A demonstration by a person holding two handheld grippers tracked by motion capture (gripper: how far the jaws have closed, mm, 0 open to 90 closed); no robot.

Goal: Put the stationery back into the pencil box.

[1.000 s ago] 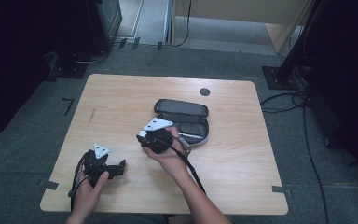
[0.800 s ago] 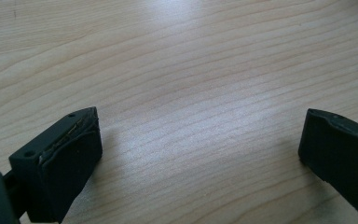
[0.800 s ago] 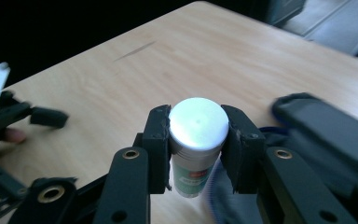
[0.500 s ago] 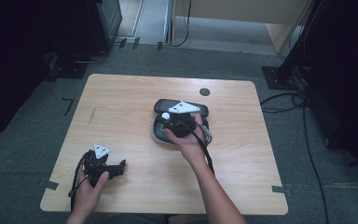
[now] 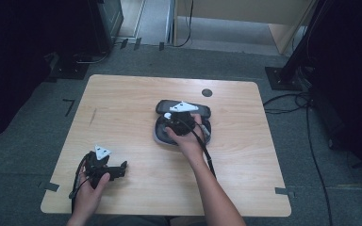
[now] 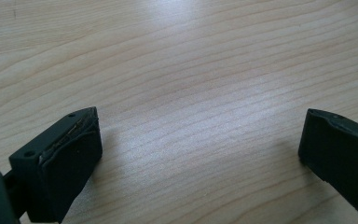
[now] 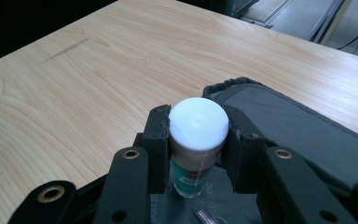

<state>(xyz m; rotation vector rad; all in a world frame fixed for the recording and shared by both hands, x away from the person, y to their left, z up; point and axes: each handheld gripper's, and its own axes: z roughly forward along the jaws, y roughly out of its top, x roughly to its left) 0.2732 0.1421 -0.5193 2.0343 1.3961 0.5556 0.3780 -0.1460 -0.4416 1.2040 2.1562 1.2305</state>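
1. While the left tool sits idle near the front-left corner of the bench, the high view puts the right tool over the open grey case at bench centre. The case lid is folded back toward the far edge. Bare wood all round the case; a round cable hole lies beyond it, apart.
2. Left tool view: left tool jaws wide, nothing between them, plain bench beneath. Plenty of room there.
3. Right tool view: right tool is clamped on a small tube with a white cap, jaws on either side just below the cap. The tube stands upright, its base at or just above the case's grey lining; contact not clear.
4. Judgement: tube is picked and brought to the case. Left to do: lay it in, release, likely shut the case.
5. Watch the raised case rim right beside the jaws; a small item lies in the case near the tube's base.
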